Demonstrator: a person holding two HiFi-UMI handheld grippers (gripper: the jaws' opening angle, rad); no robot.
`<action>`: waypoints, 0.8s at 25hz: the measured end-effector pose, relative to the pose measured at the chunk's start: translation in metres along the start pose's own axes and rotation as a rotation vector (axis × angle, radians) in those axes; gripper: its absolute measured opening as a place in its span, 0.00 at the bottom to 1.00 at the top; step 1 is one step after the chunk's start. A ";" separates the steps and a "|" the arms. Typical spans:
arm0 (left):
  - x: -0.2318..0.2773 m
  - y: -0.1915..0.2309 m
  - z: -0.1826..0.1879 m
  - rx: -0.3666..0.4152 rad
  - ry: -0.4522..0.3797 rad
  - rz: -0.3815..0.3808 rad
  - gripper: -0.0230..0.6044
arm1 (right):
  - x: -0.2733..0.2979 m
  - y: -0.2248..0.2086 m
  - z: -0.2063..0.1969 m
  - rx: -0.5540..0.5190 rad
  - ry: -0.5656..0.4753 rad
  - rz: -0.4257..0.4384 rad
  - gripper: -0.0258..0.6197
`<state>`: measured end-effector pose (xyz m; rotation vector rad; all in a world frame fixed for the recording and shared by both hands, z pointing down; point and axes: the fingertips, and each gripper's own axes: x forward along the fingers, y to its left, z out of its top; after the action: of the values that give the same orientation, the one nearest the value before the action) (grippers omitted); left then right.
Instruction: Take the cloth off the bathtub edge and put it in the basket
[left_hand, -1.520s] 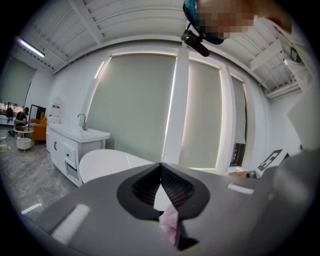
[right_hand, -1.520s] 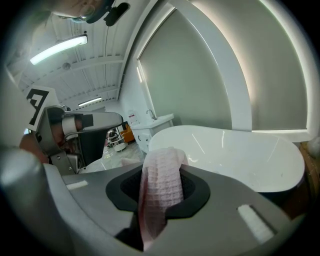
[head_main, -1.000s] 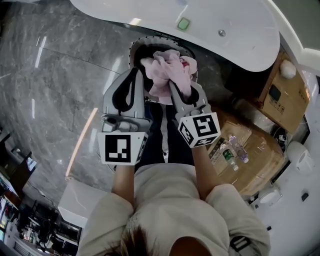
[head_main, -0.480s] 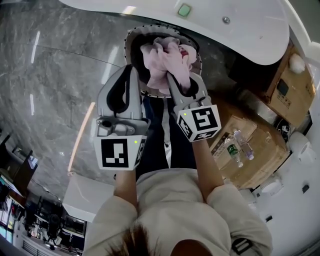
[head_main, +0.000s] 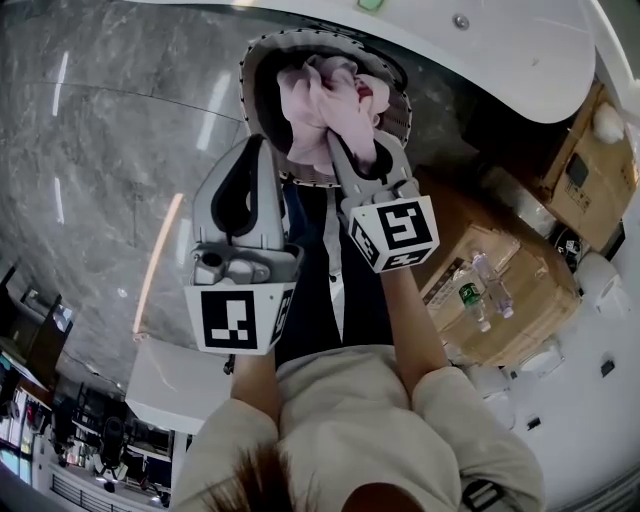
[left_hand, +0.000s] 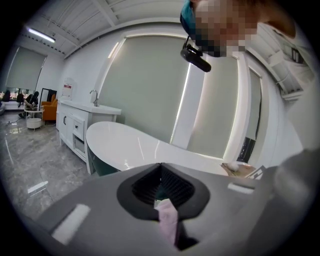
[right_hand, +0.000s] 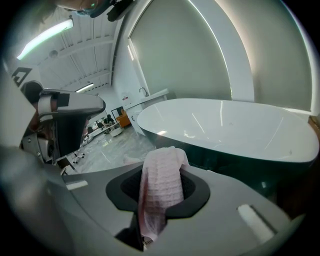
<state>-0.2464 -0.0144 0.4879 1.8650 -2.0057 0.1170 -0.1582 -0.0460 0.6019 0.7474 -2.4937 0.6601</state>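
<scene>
A crumpled pink cloth (head_main: 325, 95) hangs over the round dark basket (head_main: 256, 70), whose pale dotted rim shows in the head view. My right gripper (head_main: 365, 150) is shut on the cloth, and in the right gripper view a fold of the cloth (right_hand: 160, 190) stands up out of the closed right gripper (right_hand: 150, 227). My left gripper (head_main: 265, 150) sits beside it at the basket's near rim. A thin pink strip of the cloth (left_hand: 168, 222) is pinched in the closed left gripper (left_hand: 167, 220). The white bathtub (head_main: 500, 45) curves just beyond the basket.
Cardboard boxes (head_main: 520, 300) with water bottles (head_main: 480, 290) stand to the right of the person. Another box (head_main: 585, 170) sits by the tub's end. Grey marble floor (head_main: 110, 150) spreads to the left. A white vanity cabinet (left_hand: 75, 125) stands past the bathtub (left_hand: 140, 147).
Both grippers have moved forward with the cloth. The bundle now hangs more fully over the basket's opening, and more of the basket's rim shows around it.
</scene>
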 end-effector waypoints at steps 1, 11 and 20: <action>0.000 0.001 -0.004 -0.004 0.006 0.001 0.05 | 0.003 -0.001 -0.003 0.000 0.004 0.000 0.17; 0.003 0.010 -0.036 -0.032 0.055 0.015 0.05 | 0.040 -0.016 -0.048 -0.004 0.072 0.006 0.17; -0.003 0.014 -0.052 -0.036 0.085 0.005 0.05 | 0.067 -0.031 -0.086 -0.036 0.114 -0.043 0.17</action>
<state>-0.2479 0.0069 0.5374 1.8023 -1.9426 0.1573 -0.1665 -0.0469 0.7147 0.7273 -2.3730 0.6233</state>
